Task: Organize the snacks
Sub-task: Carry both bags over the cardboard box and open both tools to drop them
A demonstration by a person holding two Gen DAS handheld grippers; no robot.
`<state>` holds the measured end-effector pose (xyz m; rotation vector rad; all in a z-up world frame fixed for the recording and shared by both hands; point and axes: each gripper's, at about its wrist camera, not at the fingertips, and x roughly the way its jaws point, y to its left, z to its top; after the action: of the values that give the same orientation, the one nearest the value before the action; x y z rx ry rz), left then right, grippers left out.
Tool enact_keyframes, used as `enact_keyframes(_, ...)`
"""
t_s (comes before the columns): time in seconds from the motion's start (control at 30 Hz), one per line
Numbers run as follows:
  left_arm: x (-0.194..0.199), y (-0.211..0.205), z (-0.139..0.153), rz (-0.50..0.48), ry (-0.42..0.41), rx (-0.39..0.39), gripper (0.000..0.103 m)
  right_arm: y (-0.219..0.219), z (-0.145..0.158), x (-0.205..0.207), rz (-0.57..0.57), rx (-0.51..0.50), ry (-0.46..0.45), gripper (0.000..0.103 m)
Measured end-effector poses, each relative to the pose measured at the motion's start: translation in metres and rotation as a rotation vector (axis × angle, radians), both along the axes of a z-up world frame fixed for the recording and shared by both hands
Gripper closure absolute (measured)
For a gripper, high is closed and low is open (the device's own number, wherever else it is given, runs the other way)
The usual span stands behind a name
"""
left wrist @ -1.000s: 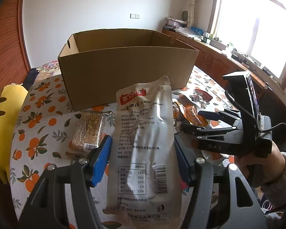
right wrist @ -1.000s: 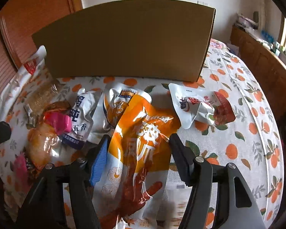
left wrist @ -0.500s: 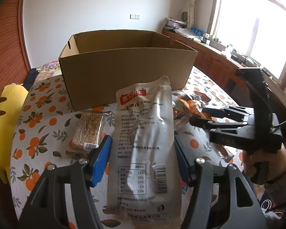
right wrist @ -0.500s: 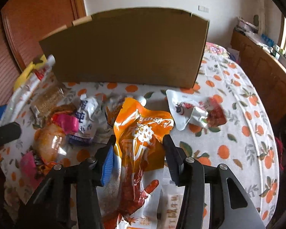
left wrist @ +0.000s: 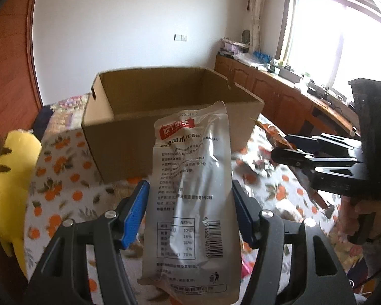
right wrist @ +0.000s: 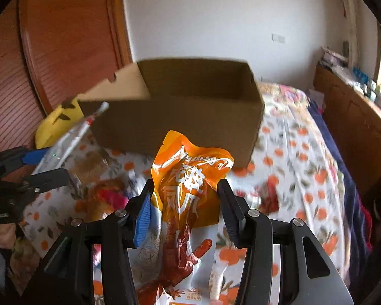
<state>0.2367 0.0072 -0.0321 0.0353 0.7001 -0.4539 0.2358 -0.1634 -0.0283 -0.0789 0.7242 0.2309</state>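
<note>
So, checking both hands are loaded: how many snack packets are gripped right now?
2: silver packet in left gripper; orange packet in right gripper.

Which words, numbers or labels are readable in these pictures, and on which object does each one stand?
"2025/01/05": top edge of the silver snack pouch.
"NRV%" above "12%", "28%", "31%", "1%", "70%": nutrition table on the same pouch.
Barcode digits beside that table: too small to read for certain.
Chinese print on the silver pouch and large characters on the orange snack pouch: blurred, not readable.
Cardboard box: no print.
</note>
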Motion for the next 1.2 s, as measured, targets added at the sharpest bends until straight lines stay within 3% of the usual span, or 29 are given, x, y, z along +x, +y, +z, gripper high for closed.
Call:
enact_keyframes(0.27,0.045,-0.002,0.036,0.019,-0.079,0.014,0.04,0.006,0.045,0.039,0.079,-0.016,-0.087,0.053)
enact_keyframes(0.47,0.088,-0.002,0.053,0.04,-0.122,0.034,0.04,0.008,0.06,0.084,0.112,-0.025,-0.117,0.052)
enact_keyframes(0.87,0.173,0.001,0.039,0.08,-0.084,0.041,0.04,0.013,0.047,0.178,0.135,-0.029,-0.104,0.052)
enact_keyframes(1.2,0.195,-0.01,0.011,0.07,-0.03,0.072,0.038,0.019,0.011,0.213,0.115,-0.056,-0.031,0.05)
